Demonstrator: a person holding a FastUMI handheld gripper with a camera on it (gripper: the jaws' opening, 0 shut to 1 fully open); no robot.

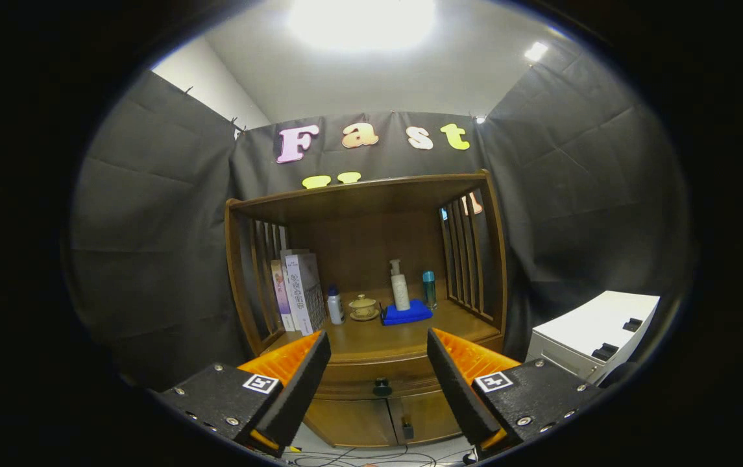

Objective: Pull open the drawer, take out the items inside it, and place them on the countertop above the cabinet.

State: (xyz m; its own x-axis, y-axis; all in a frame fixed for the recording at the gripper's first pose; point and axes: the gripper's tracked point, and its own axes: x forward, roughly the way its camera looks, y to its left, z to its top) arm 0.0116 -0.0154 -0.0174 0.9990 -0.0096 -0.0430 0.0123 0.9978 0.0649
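The gripper (378,363) hangs released, its two fingers spread wide with nothing between them, well short of the cabinet. Each finger is a flat wedge carrying a ribbed inner shell and a small square marker on its bolted mount.

Below the fingers, thin cables (358,459) trail across a pale floor. Straight ahead, framed in the gap between the fingers, sits the drawer (371,376), shut, a curved wooden front with a dark round knob (381,387). Under it two cabinet doors (381,418) meet, a small dark handle (407,430) on the right one. The wood is a smooth, glossy brown.

Above the drawer lies the countertop (384,337), beyond the fingertips, inside a hutch with slatted side walls and a flat top board (358,194). On it, left to right: several upright books (296,292) leaning against the left slats, a small white bottle with a dark cap (335,305), a squat lidded ceramic cup on a saucer (363,307), a folded blue cloth (407,312) with a tall white pump bottle (400,287) standing on it, and a slim teal bottle (429,288) just beside it.

Off to the right of the fingers stands a white plastic drawer unit (595,331) with dark recessed handles. Creased black cloth walls the booth behind and on both sides, under a white ceiling with a bright lamp (361,19).
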